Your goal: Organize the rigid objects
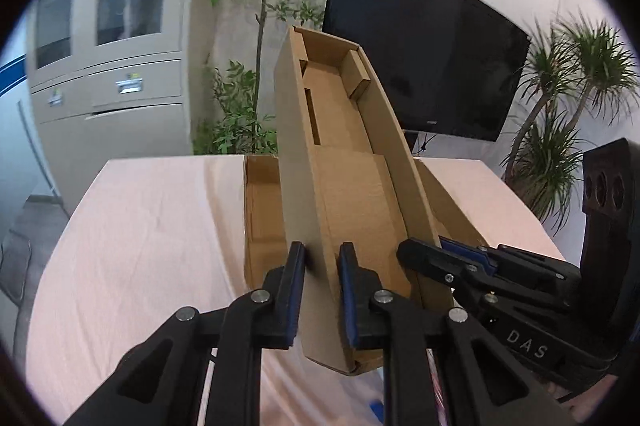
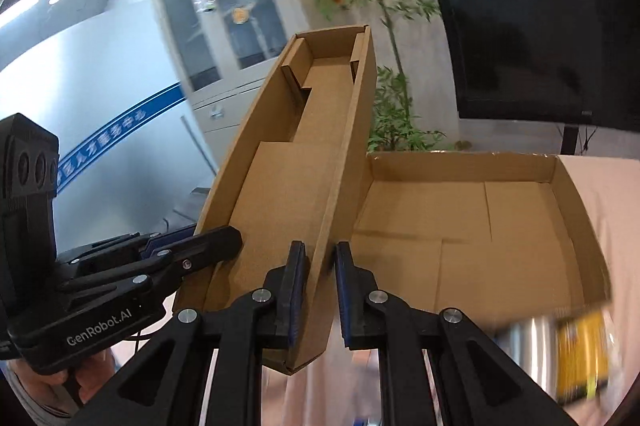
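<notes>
Gripping the left wall of a narrow cardboard tray [image 1: 344, 146]: left gripper [image 1: 322, 290], jaws closed on the wall, one pad outside, one inside. Clamped on the opposite, right wall: right gripper [image 2: 320, 290], also closed on cardboard. Tray raised and tilted upward ahead of both tools, above the pink table [image 1: 152, 226]. Beyond and below, resting on the table: wide open cardboard box [image 2: 480, 226].

Cardboard tray [image 1: 348, 186] between hand-held grippers [image 1: 322, 290]
</notes>
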The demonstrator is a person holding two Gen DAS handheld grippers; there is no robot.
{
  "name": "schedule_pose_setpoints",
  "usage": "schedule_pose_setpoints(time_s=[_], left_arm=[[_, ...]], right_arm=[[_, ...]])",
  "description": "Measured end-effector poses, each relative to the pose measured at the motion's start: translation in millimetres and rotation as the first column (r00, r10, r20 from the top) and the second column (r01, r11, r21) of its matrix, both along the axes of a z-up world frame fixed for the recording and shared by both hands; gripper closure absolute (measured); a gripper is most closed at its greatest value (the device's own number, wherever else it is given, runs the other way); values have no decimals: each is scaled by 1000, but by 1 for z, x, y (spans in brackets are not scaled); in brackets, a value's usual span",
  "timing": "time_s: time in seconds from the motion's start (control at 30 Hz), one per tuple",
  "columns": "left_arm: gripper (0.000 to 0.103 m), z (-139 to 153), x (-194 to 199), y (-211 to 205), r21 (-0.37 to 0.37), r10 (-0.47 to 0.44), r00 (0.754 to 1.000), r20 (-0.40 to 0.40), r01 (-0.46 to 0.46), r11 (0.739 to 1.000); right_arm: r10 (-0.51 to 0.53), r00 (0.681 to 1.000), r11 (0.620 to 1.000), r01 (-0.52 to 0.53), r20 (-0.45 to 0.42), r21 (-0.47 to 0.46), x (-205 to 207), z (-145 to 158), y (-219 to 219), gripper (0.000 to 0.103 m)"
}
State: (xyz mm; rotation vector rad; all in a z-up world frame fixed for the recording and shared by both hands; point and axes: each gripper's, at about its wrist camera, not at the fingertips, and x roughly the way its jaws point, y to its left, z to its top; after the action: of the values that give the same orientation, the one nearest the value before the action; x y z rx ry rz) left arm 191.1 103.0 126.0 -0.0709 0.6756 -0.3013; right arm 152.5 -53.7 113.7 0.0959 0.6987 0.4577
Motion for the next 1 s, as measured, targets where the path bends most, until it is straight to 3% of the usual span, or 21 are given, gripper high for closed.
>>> schedule_pose_setpoints(time_s=[0.1, 0.2, 0.27, 0.4, 0.5, 0.67, 0.73, 0.8, 0.87, 0.93, 0.97, 1.0], left_arm=[[88, -16, 61, 3, 11, -6, 996, -88, 7, 1000], [88, -52, 105, 11, 11, 0, 980, -199, 2, 1000], [89, -80, 127, 15, -10, 5, 958, -286, -9, 1000], [90, -134, 146, 20, 3, 38, 920, -390, -40, 999], [90, -145, 159, 24, 9, 46, 907, -418, -46, 999], [90, -150, 158, 31, 10, 46, 901, -430, -46, 999], [90, -142, 146, 38, 4, 57, 924, -378, -60, 998], [90, -126, 129, 51, 53, 172, 943, -284, -164, 985], [90, -102, 99, 63, 49, 228, 963, -144, -223, 974], [77, -78, 57, 70, 54, 260, 966, -3, -259, 964], [38, -72, 40, 70, 58, 277, 960, 43, -279, 959], [1, -66, 18, 71, 42, 298, 950, 89, -303, 952]], right_arm=[[-27, 995, 1000, 28, -94, 9, 71, -7, 0, 90], [-28, 964, 996, 48, -265, 69, 139, -42, -5, 90], [-41, 931, 997, 64, -363, 52, 173, -77, -3, 90], [-67, 882, 997, 81, -467, 11, 206, -129, 1, 90], [-72, 850, 996, 89, -521, 8, 221, -160, 3, 90], [-90, 843, 994, 109, -531, 5, 212, -175, 3, 90], [-103, 830, 993, 117, -548, -9, 212, -183, 5, 87], [-105, 833, 994, 110, -544, -23, 207, -191, 13, 75], [-63, 836, 996, 89, -545, 21, 204, -189, 10, 62], [-38, 862, 996, 75, -505, 53, 192, -173, 0, 41], [-49, 904, 997, 69, -424, 33, 176, -154, -11, 13], [-61, 926, 997, 72, -372, 17, 164, -142, -17, 1]])
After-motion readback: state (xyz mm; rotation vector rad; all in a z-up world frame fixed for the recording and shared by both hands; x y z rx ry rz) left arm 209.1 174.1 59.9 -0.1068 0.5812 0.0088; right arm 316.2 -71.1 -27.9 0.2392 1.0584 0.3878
